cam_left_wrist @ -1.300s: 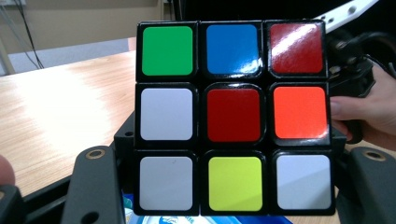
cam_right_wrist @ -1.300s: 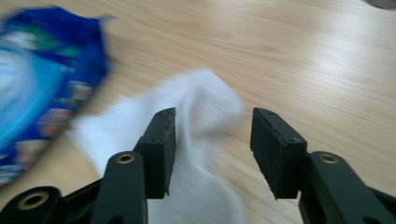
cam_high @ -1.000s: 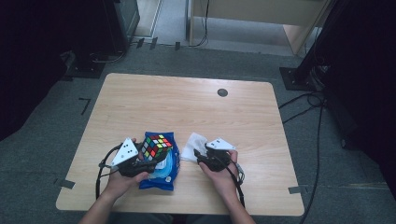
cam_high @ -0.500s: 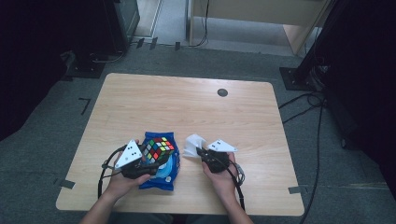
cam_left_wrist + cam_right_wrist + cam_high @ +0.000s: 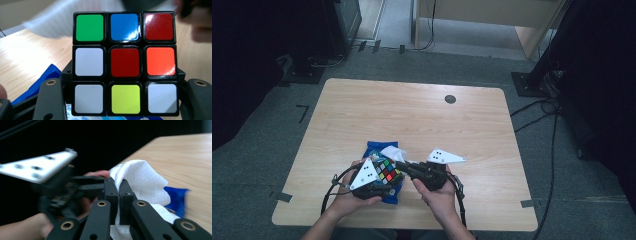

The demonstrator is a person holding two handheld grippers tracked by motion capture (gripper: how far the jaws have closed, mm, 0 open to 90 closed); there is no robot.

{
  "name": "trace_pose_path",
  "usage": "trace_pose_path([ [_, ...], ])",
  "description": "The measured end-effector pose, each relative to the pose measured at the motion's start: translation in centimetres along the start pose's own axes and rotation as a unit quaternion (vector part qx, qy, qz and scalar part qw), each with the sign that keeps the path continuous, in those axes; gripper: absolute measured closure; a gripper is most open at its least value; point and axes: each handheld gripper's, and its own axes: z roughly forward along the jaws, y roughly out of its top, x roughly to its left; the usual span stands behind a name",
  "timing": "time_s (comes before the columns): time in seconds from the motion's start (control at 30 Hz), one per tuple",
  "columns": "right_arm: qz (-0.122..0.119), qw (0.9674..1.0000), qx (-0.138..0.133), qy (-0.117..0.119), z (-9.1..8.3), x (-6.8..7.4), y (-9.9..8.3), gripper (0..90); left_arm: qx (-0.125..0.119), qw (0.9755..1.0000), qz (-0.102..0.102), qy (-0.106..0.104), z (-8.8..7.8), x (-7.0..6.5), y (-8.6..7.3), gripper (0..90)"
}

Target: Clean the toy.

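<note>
cube: Rubik's cube [image 5: 124, 63], glossy square stickers in a black plastic grid; held up near the table's front edge, over the blue packet
cube face, left gripper view: green, blue, red on top; white, red, orange in the middle; white, yellow, white at the bottom
left gripper [image 5: 379, 181]: matte black jaws clamped on the cube's two sides, grey three-cornered plate on top
tissue: white tissue [image 5: 143, 181], soft, crumpled, folded over; just beside the cube
right gripper [image 5: 119, 195]: jaws clenched on the tissue, pads nearly meeting with a fold pinched between them
packet: blue packet [image 5: 379, 148], shiny, flat, lying on the table under the cube and the left gripper
table [image 5: 412, 115]: pale wood grain, rounded corners, small dark round cap near the far edge
high view adds: both hands close together at the front edge, cube and tissue side by side, grey carpet floor around
right gripper view adds: the pinch itself close up, the left gripper's plate blurred at left
</note>
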Motion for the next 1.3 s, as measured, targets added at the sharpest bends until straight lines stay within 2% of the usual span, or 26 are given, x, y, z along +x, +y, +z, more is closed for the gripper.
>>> trace_pose_path([
  [0.1, -0.011, 0.9995, 0.002, 0.031, 0.0, 1.1, 0.5, 89.1, -0.006, 1.0000, -0.004, 0.005, -0.3, 0.3, 0.0, 33.8],
  [0.2, -0.013, 0.9991, 0.003, 0.040, -0.1, 1.1, 0.6, 89.0, -0.015, 0.9997, -0.010, 0.014, -0.8, 0.8, 0.1, 33.8],
  [0.27, -0.012, 0.9993, 0.005, 0.034, -0.3, 0.6, 0.5, 89.1, -0.021, 0.9995, -0.014, 0.019, -1.2, 1.1, 0.2, 33.8],
  [0.33, -0.008, 0.9998, 0.006, 0.017, -0.4, -0.4, 0.2, 89.0, -0.030, 0.9993, -0.018, 0.015, -1.6, 1.4, 0.3, 33.8],
  [0.4, 0.011, 0.9999, 0.004, 0.005, -0.6, -1.4, -0.2, 89.1, -0.031, 0.9993, -0.016, 0.011, -1.6, 1.4, 0.3, 33.8],
  [0.5, 0.024, 0.9997, 0.007, -0.007, -0.6, -2.1, -0.5, 89.1, -0.029, 0.9995, -0.009, -0.001, -1.3, 1.0, 0.3, 33.8],
  [0.57, 0.023, 0.9997, 0.003, 0.000, -0.5, -1.8, -0.4, 88.9, -0.022, 0.9997, -0.002, -0.004, -1.0, 0.6, 0.3, 33.8],
  [0.67, 0.019, 0.9995, -0.004, 0.026, -0.3, -0.7, -0.1, 88.8, -0.011, 0.9999, 0.007, -0.001, -0.6, 0.3, 0.1, 33.8],
  [0.7, 0.015, 0.9991, -0.003, 0.039, -0.3, -0.2, 0.1, 88.6, -0.012, 0.9999, 0.005, 0.002, -0.6, 0.3, 0.1, 33.8],
  [0.77, 0.006, 0.9989, 0.004, 0.046, -0.2, 0.4, 0.3, 88.6, -0.015, 0.9999, 0.002, 0.005, -0.8, 0.5, 0.2, 33.8],
  [0.9, 0.010, 0.9986, 0.006, 0.051, -0.5, 0.0, 0.4, 88.4, -0.028, 0.9995, -0.010, 0.014, -1.5, 1.1, 0.3, 33.8],
  [1.0, 0.020, 0.9992, 0.016, 0.031, -0.7, -1.3, 0.0, 88.3, -0.038, 0.9990, -0.017, 0.018, -2.0, 1.6, 0.4, 33.8],
  [1.07, 0.029, 0.9994, 0.020, 0.005, -1.0, -2.6, -0.3, 88.1, -0.044, 0.9986, -0.022, 0.019, -2.2, 1.9, 0.4, 33.8],
  [1.13, 0.040, 0.9985, 0.019, -0.033, -1.5, -3.9, -0.7, 88.1, -0.049, 0.9981, -0.029, 0.021, -2.4, 2.1, 0.5, 33.8],
  [1.2, 0.067, 0.9955, 0.009, -0.066, -2.2, -5.4, -1.0, 88.1, -0.051, 0.9979, -0.032, 0.026, -2.6, 2.3, 0.5, 33.8],
  [1.23, 0.071, 0.9937, 0.006, -0.087, -2.6, -6.0, -1.1, 87.7, -0.050, 0.9979, -0.032, 0.027, -2.6, 2.4, 0.4, 33.8],
  [1.3, 0.062, 0.9891, 0.003, -0.133, -3.3, -6.8, -1.2, 85.2, -0.051, 0.9974, -0.037, 0.033, -2.6, 2.6, 0.4, 33.8],
])
